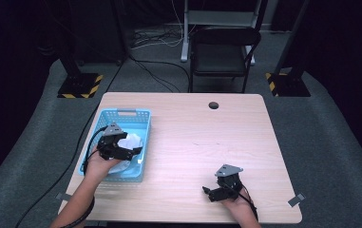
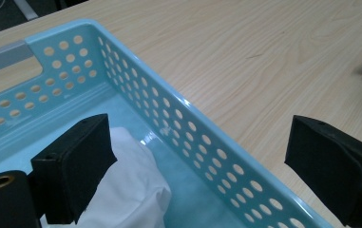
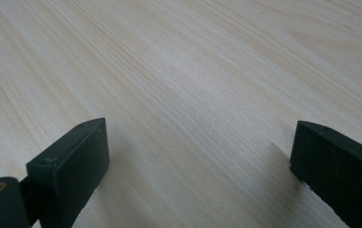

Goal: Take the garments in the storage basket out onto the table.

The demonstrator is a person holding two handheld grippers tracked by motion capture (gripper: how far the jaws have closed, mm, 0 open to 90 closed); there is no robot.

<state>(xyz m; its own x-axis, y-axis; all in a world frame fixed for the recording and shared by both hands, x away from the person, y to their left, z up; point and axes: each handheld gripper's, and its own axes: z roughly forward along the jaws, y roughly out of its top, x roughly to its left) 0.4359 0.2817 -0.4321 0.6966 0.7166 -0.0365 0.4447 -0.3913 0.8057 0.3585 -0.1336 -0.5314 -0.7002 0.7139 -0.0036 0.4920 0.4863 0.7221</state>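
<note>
High view: left gripper (image 1: pixel 121 148) held over blue basket (image 1: pixel 103 119) at table's (image 1: pixel 207 137) left; white cloth (image 1: pixel 132 141) seen inside basket. Left gripper view: jaws spread wide, straddling basket wall, nothing gripped. Right gripper view: right gripper (image 3: pixel 197 156) jaws apart over bare tabletop

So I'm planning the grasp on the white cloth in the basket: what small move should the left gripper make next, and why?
Probably shift the left gripper inward over the white cloth. Its jaws stand open astride the blue basket wall, one inside by the cloth, one outside.
</note>
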